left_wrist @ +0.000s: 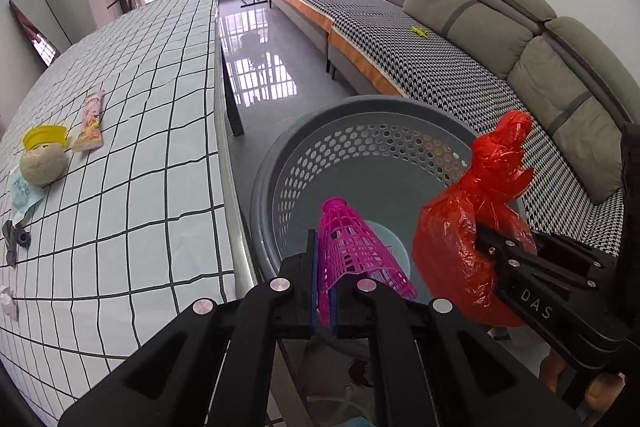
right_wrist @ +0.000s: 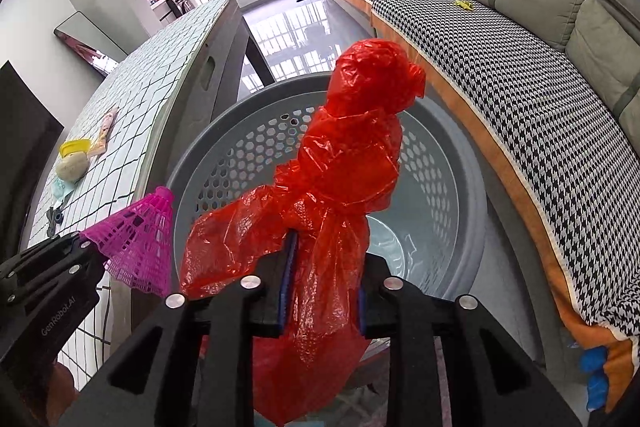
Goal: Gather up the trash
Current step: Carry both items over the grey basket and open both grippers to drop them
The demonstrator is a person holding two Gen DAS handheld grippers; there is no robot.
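between the checked-cloth table [left_wrist: 132,131] on your left and the long grey sofa [left_wrist: 460,7] with its houndstooth cover on your right, a round grey perforated basket [left_wrist: 304,147] sits on the glossy floor, and you hold both grippers over its open mouth. your left gripper [left_wrist: 324,291] has its 2 fingers nearly closed on the skirt edge of a pink plastic shuttlecock [left_wrist: 352,247], whose rounded tip points forward over the basket's inside. your right gripper [right_wrist: 322,279] has its fingers pinched onto the middle of a crumpled red plastic bag [right_wrist: 344,163]; the knotted top of the bag stands up ahead of the fingers and a loose tail hangs below them. seen from the right wrist view, the shuttlecock sits just beside the bag on its left, apart from it. inside the basket you can see a pale round shape at the bottom, though what it is cannot be told. on the table, well apart from the basket, lie a yellow lid [left_wrist: 44,137], a beige ball [left_wrist: 43,165], a snack packet [left_wrist: 90,123], a pale blue wrapper [left_wrist: 20,193], a small dark grey part [left_wrist: 16,239] and a crumpled white scrap [left_wrist: 8,301].
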